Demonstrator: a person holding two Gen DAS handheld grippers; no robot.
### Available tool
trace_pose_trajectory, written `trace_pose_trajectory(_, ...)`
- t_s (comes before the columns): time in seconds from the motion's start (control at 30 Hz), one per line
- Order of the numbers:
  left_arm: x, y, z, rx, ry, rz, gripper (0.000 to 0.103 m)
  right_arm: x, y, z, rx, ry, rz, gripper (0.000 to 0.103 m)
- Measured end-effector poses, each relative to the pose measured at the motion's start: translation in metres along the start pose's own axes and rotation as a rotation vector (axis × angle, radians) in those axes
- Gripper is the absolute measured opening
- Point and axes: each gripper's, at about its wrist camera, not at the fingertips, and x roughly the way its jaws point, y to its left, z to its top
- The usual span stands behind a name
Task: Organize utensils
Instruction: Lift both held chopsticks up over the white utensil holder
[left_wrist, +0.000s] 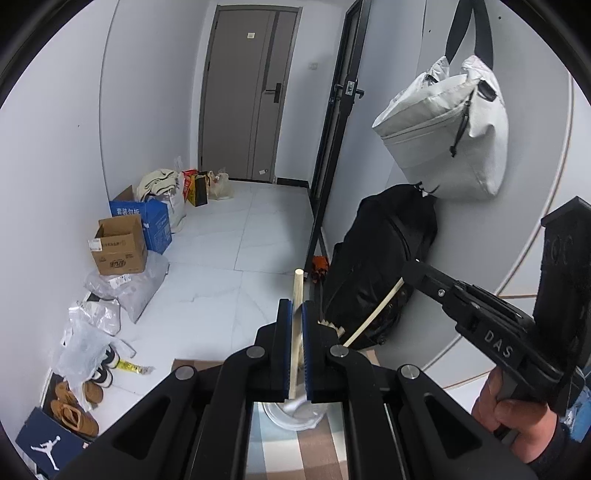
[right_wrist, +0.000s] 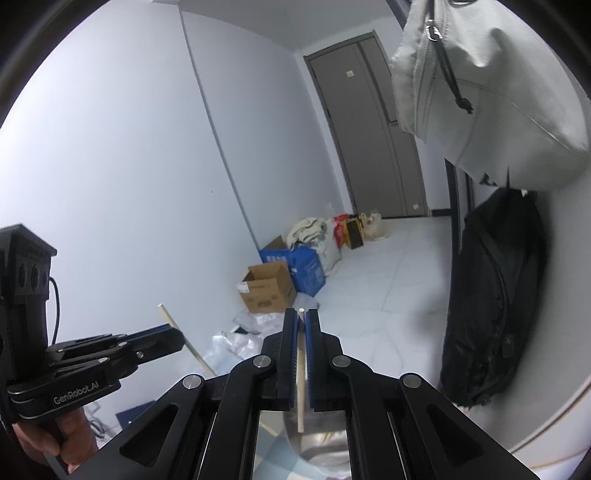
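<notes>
Two wooden sticks in play: one chopstick (left_wrist: 296, 325) clamped in the left gripper (left_wrist: 296, 314), a second chopstick (right_wrist: 301, 369) clamped in the right gripper (right_wrist: 302, 325). Both stand near-upright, long axis vertical, lower ends over the metal cup (right_wrist: 317, 446). Judged mid-task: neither released into the cup yet.

- "DAS" is embossed on the right gripper (left_wrist: 408, 275), at 4 o'clock.
- "GenRobot.AI" marks the left gripper (right_wrist: 173, 338), at 8 o'clock.
- A Jumpman logo sits on the shoebox (left_wrist: 48, 445), at 7 o'clock.
</notes>
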Motion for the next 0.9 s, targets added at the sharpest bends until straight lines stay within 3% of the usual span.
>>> trace_pose_trajectory(0.4,0.045,0.009,0.005,0.029,0.055,0.001,0.001,0.039,-0.011,0.004,-0.014,0.013,-0.011,0.003)
trace_pose_trajectory(0.9,0.089,0.016,-0.005,0.049,0.173,-0.023,0.001,0.078,-0.023,-0.023,-0.002,0.102,0.009,0.003)
